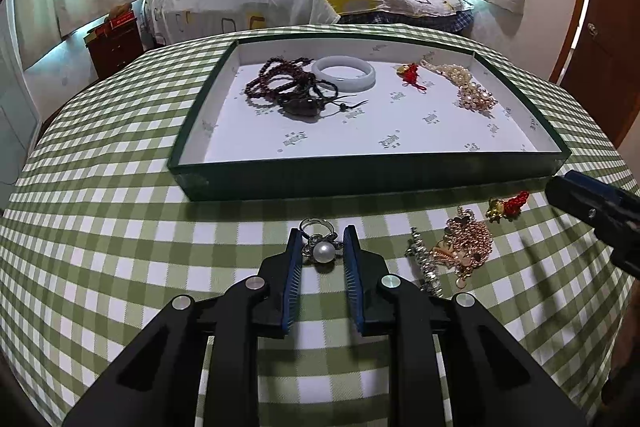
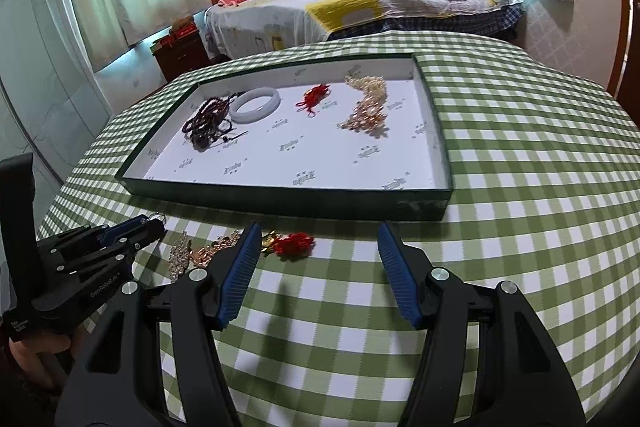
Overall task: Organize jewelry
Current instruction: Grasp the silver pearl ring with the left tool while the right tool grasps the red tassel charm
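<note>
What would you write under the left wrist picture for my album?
Left gripper closes around a pearl ring on the checked tablecloth, below the jewelry tray.

Gold brooch [image 2: 208, 251] partly behind fingers, tray print unreadable

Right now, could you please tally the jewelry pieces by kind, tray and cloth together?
Red charms: 2
Gold ornaments: 2
Bangle: 1
Dark bead bundle: 1
Pearl ring: 1
Silver clip: 1
Total: 8
</note>
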The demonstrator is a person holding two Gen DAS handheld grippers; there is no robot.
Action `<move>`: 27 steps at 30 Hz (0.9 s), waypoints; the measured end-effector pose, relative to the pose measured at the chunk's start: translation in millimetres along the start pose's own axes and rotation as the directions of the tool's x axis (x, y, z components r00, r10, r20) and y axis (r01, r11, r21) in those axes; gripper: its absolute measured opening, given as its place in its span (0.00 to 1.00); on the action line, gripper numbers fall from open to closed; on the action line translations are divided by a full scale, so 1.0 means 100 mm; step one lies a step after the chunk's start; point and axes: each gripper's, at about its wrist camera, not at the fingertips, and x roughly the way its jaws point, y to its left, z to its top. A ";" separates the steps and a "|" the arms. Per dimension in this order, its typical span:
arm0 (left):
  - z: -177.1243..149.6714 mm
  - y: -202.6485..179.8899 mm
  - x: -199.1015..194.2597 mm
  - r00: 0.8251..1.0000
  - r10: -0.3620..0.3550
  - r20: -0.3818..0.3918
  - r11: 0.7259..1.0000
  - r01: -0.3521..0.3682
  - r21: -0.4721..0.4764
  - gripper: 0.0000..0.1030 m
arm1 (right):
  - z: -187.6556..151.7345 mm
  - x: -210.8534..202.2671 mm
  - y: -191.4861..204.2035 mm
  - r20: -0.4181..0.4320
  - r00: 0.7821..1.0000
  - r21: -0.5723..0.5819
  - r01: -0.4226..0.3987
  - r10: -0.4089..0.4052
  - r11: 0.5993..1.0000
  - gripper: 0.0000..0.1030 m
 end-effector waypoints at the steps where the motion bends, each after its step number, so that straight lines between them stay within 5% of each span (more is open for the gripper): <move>1: -0.01 0.02 -0.01 1.000 0.003 0.001 1.000 -0.003 -0.004 0.21 | 0.00 0.02 0.02 -0.004 1.000 -0.005 -0.005 0.005 1.000 0.57; 15: -0.03 0.17 -0.04 1.000 0.030 0.000 0.999 -0.030 -0.034 0.21 | -0.04 0.23 0.13 -0.054 0.998 -0.032 -0.030 0.028 0.999 0.27; 27: -0.03 0.17 -0.03 0.999 0.035 0.006 0.999 -0.035 -0.029 0.21 | -0.05 0.24 0.14 -0.051 0.998 -0.041 -0.044 0.041 0.998 0.13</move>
